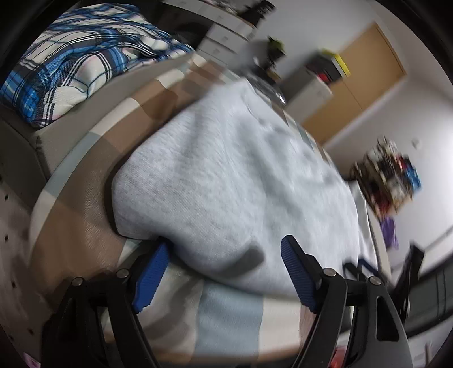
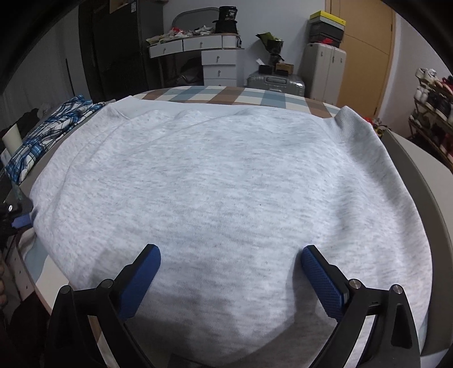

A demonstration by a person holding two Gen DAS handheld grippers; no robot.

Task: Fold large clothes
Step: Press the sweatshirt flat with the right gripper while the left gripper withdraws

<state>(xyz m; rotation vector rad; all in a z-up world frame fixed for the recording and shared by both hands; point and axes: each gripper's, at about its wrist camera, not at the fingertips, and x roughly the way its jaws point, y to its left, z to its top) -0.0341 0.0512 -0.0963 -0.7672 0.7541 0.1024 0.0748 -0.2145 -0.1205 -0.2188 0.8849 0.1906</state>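
Mostly, a large light grey sweatshirt covers the bed, spread flat over a checked bedsheet of brown, pale blue and cream squares that shows only along the far edge and at the near left edge. The sweatshirt's near hem is cut off at the bottom of the right wrist view, and its ribbed cuff stands up slightly near the bed's far right corner. The right gripper hangs over the near part of the cloth with its blue pads spread wide, holding nothing. The left gripper sits at the sweatshirt's folded edge, its fingers also spread apart; that view is blurred, so whether a pad touches the fabric cannot be told. A blue plaid garment lies bunched at the bed's left edge. Beyond the bed stand a white dressing table with cluttered, unreadable contents, a silver suitcase, and stacked shoeboxes.
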